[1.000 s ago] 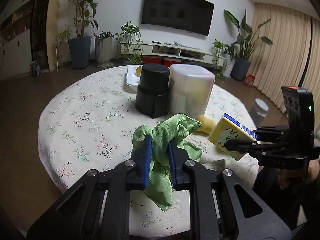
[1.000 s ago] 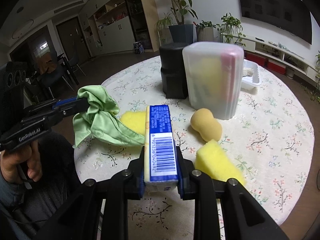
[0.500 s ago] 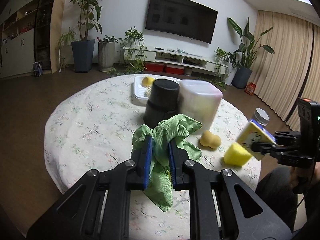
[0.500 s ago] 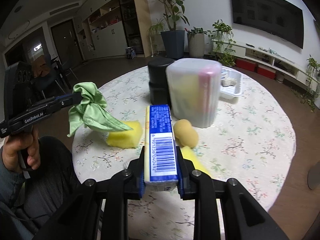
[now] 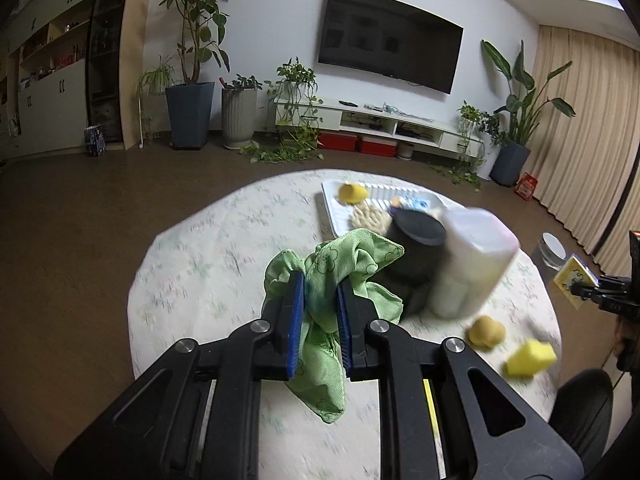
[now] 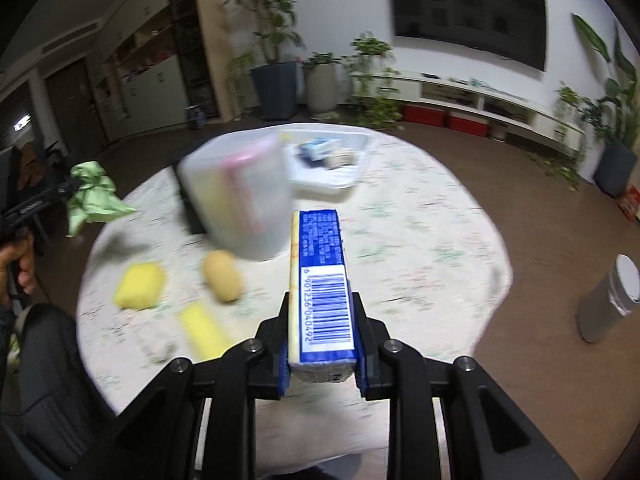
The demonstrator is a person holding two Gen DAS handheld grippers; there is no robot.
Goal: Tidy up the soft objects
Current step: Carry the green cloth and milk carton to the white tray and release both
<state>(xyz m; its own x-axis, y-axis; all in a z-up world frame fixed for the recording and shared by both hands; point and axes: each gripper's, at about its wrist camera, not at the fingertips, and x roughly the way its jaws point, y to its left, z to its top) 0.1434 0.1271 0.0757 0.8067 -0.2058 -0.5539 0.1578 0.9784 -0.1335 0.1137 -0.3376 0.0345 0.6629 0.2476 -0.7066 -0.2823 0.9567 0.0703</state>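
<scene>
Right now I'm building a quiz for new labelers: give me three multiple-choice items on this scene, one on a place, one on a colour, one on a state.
1. Where does the white tray sit?
A. on the table's far side, behind the black container
B. on the floor
C. in the left claw

2. What colour is the cloth in the left claw?
A. red
B. green
C. white

3. What state is the right claw in?
A. open and empty
B. shut on a sponge
C. shut on the blue barcoded pack

Answers: 1 A, the tray lies beyond the black container. 2 B, green fabric hangs between the pads. 3 C, both pads press the pack's sides.
</scene>
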